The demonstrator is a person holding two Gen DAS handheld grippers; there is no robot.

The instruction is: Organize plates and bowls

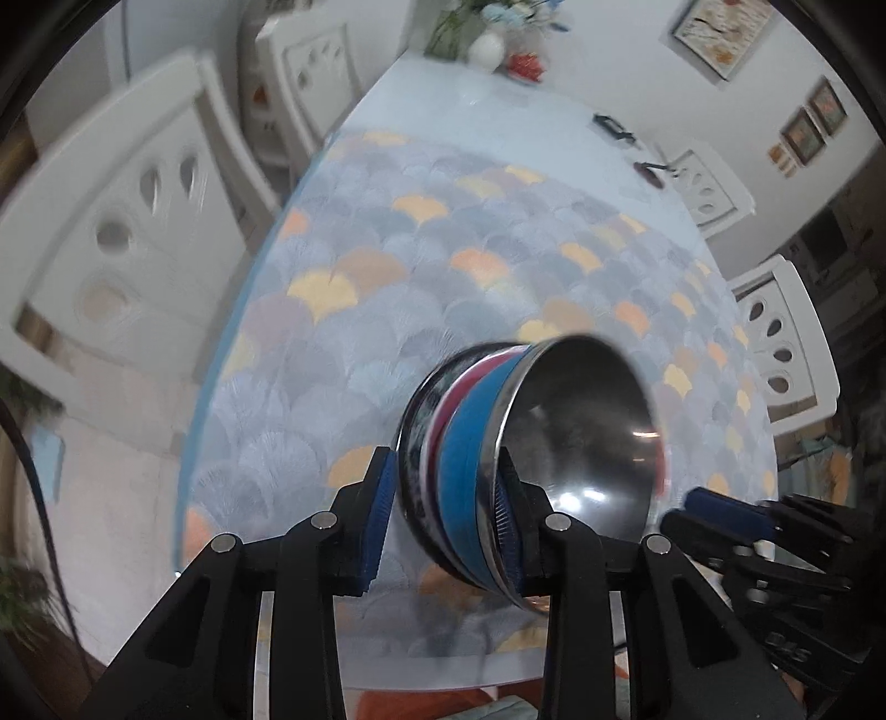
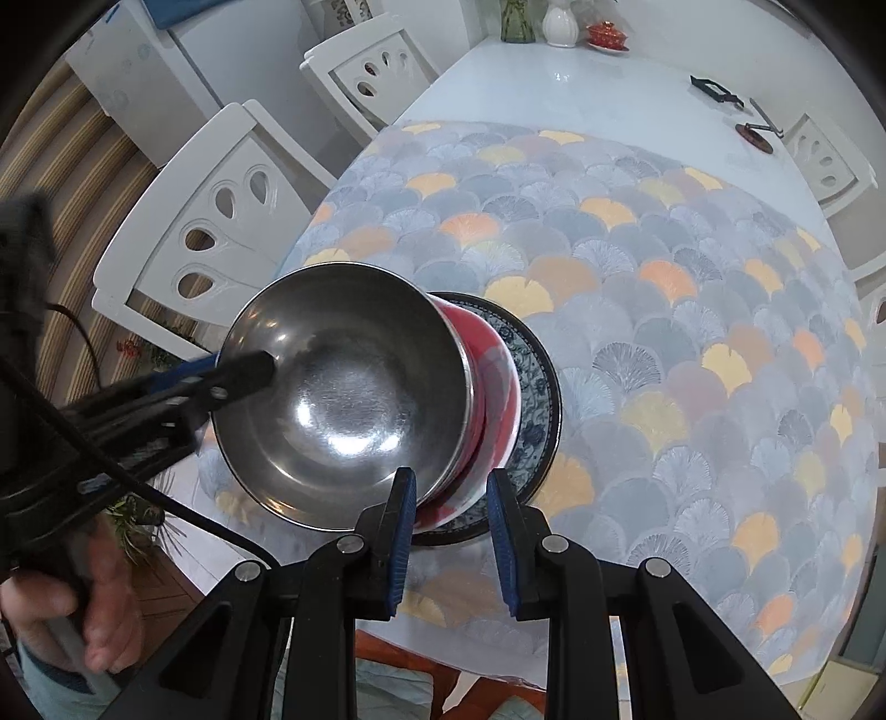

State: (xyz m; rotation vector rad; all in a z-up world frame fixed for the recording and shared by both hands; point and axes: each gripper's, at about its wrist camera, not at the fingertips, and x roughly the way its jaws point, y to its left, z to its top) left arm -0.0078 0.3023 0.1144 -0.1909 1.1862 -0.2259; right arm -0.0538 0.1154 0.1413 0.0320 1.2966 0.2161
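A steel bowl point(image 2: 343, 387) sits nested in a red bowl point(image 2: 490, 354) on a blue-patterned plate point(image 2: 534, 376). In the left wrist view the steel bowl point(image 1: 581, 432) shows a blue outer band point(image 1: 465, 443) above the dark plate edge point(image 1: 412, 443). My left gripper point(image 1: 443, 459) straddles the stack's near rim, one finger inside the steel bowl, the other pad just off the plate edge, open. From the right wrist view the left gripper point(image 2: 221, 365) is at the bowl's left rim. My right gripper point(image 2: 449, 473) is shut across the opposite rim, over the steel and red bowls' walls. It also shows as the right gripper point(image 1: 678, 507).
The stack rests on a fan-patterned tablecloth point(image 2: 664, 277) over a white table point(image 2: 554, 72). White chairs point(image 2: 221, 210) line the left side. A vase point(image 2: 559, 22), a red dish point(image 2: 606, 33) and small black items point(image 2: 714, 88) stand at the far end. A hand point(image 2: 105, 609) holds the left gripper.
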